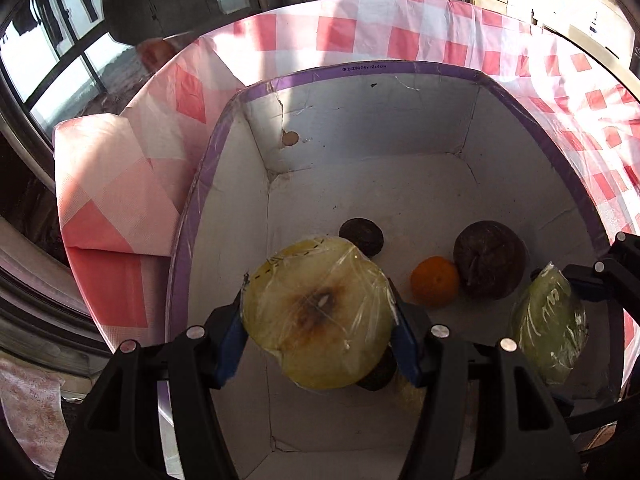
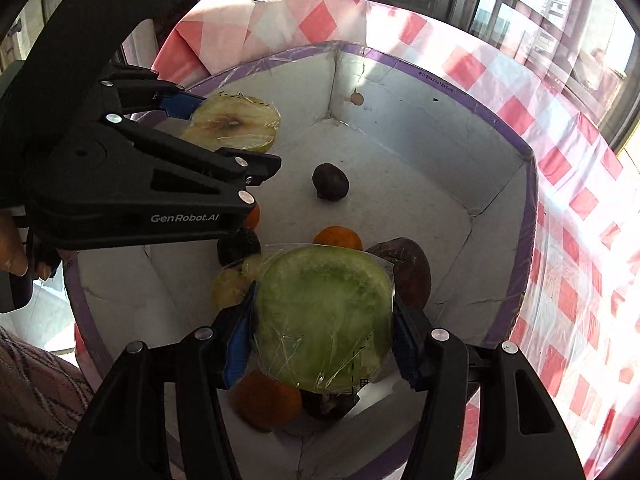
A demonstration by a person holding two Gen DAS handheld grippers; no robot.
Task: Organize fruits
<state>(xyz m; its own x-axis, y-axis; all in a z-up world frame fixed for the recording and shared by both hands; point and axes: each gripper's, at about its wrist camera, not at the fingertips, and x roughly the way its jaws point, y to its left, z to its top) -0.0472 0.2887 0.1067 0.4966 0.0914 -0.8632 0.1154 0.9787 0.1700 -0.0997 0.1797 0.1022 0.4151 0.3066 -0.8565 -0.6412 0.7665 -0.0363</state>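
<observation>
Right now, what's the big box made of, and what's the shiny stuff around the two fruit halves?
The box looks like white cardboard, matte, with creased, cracked corners and purple tape along the rim. The yellow half and the green half seem wrapped in clear plastic film: it wrinkles and glints.

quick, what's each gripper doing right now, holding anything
left gripper: shut on the wrapped yellow fruit half, over the box.
right gripper: shut on the wrapped green fruit half, over the same box.
</observation>
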